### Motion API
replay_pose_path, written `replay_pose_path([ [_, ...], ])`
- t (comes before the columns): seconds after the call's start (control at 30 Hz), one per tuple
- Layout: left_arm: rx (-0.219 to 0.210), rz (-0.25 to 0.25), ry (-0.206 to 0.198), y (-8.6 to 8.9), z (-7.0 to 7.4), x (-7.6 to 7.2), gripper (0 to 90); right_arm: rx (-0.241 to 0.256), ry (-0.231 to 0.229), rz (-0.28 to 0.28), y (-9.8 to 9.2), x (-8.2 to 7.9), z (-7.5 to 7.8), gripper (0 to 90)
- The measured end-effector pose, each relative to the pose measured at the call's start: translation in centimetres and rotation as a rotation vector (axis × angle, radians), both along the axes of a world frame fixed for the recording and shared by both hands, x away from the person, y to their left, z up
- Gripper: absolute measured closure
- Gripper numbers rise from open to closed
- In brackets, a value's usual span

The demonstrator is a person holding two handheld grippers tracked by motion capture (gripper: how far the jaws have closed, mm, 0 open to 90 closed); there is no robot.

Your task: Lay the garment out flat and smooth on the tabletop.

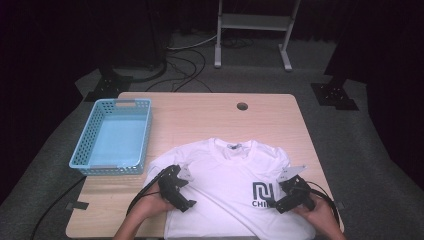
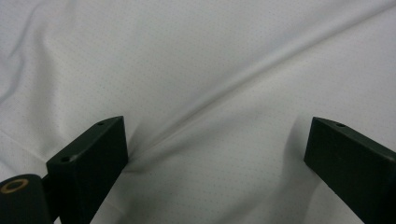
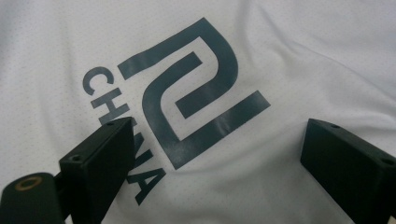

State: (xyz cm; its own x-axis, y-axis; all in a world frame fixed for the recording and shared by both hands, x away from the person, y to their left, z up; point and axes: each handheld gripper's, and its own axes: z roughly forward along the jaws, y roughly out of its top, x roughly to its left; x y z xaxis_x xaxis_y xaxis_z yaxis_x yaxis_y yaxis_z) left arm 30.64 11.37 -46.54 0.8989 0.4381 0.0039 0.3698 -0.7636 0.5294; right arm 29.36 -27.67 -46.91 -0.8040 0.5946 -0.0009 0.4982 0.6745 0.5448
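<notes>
A white T-shirt lies spread flat on the near half of the wooden table, collar toward the far side, with a dark logo and lettering on its chest. My left gripper rests over the shirt's left side, open, jaws wide above a diagonal crease in the white fabric. My right gripper is over the logo, open too. In the right gripper view the dark logo lies between the two jaws, above the letters.
A light blue plastic basket stands at the table's left side, nothing in it. The table has a round cable hole near its far edge. Cables and a metal stand base are on the floor beyond.
</notes>
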Motion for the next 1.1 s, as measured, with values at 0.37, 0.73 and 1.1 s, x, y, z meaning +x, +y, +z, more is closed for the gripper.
replay_pose_path([
  [0.37, -0.008, -0.003, 0.025, 1.4, 0.2, -1.0, 5.2, 0.048, 0.014, -0.011, -0.8, -2.0, 0.1, 9.3],
  [0.73, -0.077, -0.043, 0.0, -1.5, 1.2, -0.2, 5.6, 0.13, 0.042, -0.175, -7.1, 1.3, 1.1, 30.4],
  [1.1, -0.048, -0.075, 0.007, -4.4, -0.1, 0.3, 5.6, 0.168, 0.071, -0.235, -6.3, 3.4, 0.5, 67.4],
])
